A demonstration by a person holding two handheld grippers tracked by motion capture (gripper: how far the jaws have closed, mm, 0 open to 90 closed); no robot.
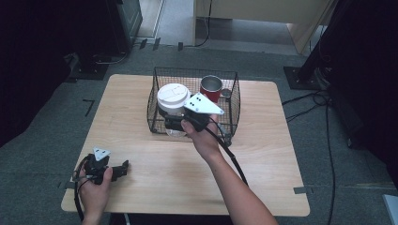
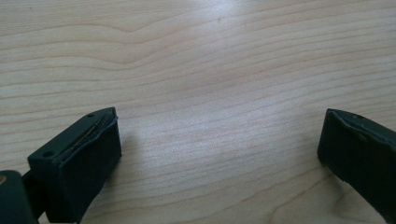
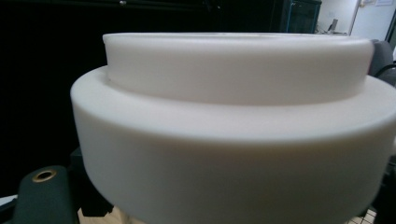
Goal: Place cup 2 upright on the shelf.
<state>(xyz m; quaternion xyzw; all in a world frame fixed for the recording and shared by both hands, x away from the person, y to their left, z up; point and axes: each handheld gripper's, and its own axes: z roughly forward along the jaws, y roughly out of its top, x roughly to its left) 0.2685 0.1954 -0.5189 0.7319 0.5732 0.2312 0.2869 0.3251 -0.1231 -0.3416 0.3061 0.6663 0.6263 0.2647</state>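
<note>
A cup with a white lid (image 1: 172, 96) sits at the front left of a black wire basket (image 1: 233, 101), its lid standing higher than the rim. My right gripper (image 1: 174, 123) is shut on the cup's body below the lid, and the hand reaches in from the near side. In the right gripper view the white lid (image 3: 233, 116) sits very close and hides the jaws. A red mug (image 1: 211, 88) stands in the basket's back right part. My left gripper (image 1: 123, 168) rests on the wooden table (image 1: 141, 93) at the near left, open, with nothing but bare wood (image 2: 210, 60) between its jaws.
The basket stands at the middle back of the table. The right gripper's cable (image 1: 232, 161) trails over the tabletop along the forearm. Dark stands and cables (image 1: 324, 101) lie on the grey floor to the right.
</note>
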